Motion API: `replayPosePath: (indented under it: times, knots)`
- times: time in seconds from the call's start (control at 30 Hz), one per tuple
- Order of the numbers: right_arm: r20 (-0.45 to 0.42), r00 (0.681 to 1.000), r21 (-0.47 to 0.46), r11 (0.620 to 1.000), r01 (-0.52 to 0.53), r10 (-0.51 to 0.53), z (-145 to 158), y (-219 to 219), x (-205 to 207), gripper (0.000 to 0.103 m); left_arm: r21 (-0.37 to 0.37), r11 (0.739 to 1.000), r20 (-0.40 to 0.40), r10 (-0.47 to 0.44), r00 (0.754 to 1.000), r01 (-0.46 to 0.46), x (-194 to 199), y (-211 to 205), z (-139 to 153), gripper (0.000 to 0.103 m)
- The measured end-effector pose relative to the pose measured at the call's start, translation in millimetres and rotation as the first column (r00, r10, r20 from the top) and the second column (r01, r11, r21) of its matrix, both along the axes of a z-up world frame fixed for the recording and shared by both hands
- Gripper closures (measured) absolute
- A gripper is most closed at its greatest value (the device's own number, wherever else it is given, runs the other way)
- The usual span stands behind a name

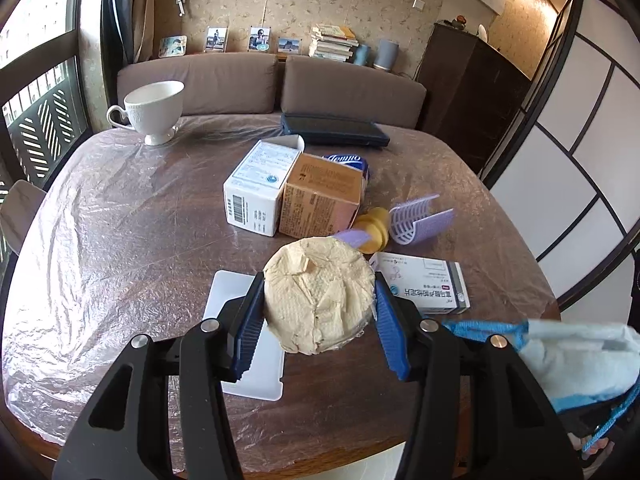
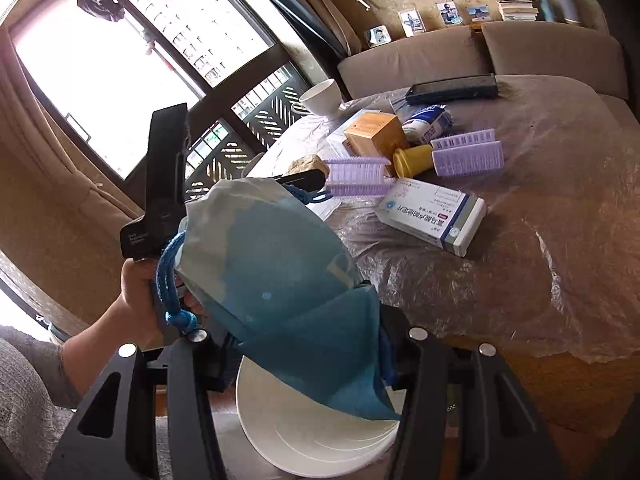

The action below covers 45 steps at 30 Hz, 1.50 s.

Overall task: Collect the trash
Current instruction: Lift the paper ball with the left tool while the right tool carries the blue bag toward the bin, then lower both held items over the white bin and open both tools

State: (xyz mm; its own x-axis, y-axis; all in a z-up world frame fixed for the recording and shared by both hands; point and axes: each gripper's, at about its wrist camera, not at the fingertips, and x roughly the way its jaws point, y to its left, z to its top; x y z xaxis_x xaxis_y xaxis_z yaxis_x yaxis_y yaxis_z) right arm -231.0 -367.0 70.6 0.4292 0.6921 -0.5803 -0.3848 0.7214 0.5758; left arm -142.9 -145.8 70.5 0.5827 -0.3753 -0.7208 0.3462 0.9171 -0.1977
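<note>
Table (image 1: 100, 216), plastic-covered, left to right:
- Teacup (image 1: 154, 110): far left corner.
- White tray (image 1: 240, 320): near edge.
- Left gripper (image 1: 318, 308): clamped on crumpled paper wad (image 1: 320, 296), above the tray.
- Medicine box (image 1: 424, 282): beside it.
- Right gripper (image 2: 308, 360): pinching blue-and-white drawstring bag (image 2: 280, 280), off the near right edge.

Between the blue ribbed pads (image 1: 250, 322) of the black left gripper (image 1: 318, 320) sat a pale cream wad of paper (image 1: 320, 294). Beyond the jaws stood a white box (image 1: 256, 188) with a barcode beside a tan cardboard box (image 1: 320, 196), then lilac hair rollers (image 1: 420, 220) and a mustard-yellow cap (image 1: 374, 228). To the right lay a white box with grey and blue bands (image 1: 424, 282). A blue and white bag (image 2: 280, 280) filled the right gripper (image 2: 304, 364), above a white bowl (image 2: 304, 436).
</note>
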Motion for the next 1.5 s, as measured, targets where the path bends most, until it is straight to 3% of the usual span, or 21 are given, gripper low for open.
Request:
replayPosePath:
  times: [0.27,0.37,0.67,1.13,1.5]
  knots:
    - [-0.018,0.997,-0.038,0.997,0.075,-0.075,3,-1,2,0.051,0.001,1.0,0.004,0.025,1.0,-0.025,-29,21,11,0.05]
    - [0.012,0.996,-0.125,0.988,0.088,-0.087,7,10,-1,0.051,0.0,0.999,0.002,0.036,0.999,-0.036,-41,31,13,0.05]
    - [0.019,0.998,-0.166,0.984,0.057,-0.054,3,24,-9,0.051,-0.008,0.998,-0.01,0.059,0.998,-0.059,-60,46,14,0.05]
    - [-0.02,0.999,-0.231,0.972,-0.035,0.031,-14,47,-34,0.051,0.05,0.997,-0.064,0.069,0.996,-0.065,-101,50,-3,0.05]
    - [-0.069,0.998,-0.292,0.956,-0.021,0.001,-32,59,-60,0.051,0.079,0.997,-0.098,0.005,0.995,0.003,-120,49,-18,0.05]
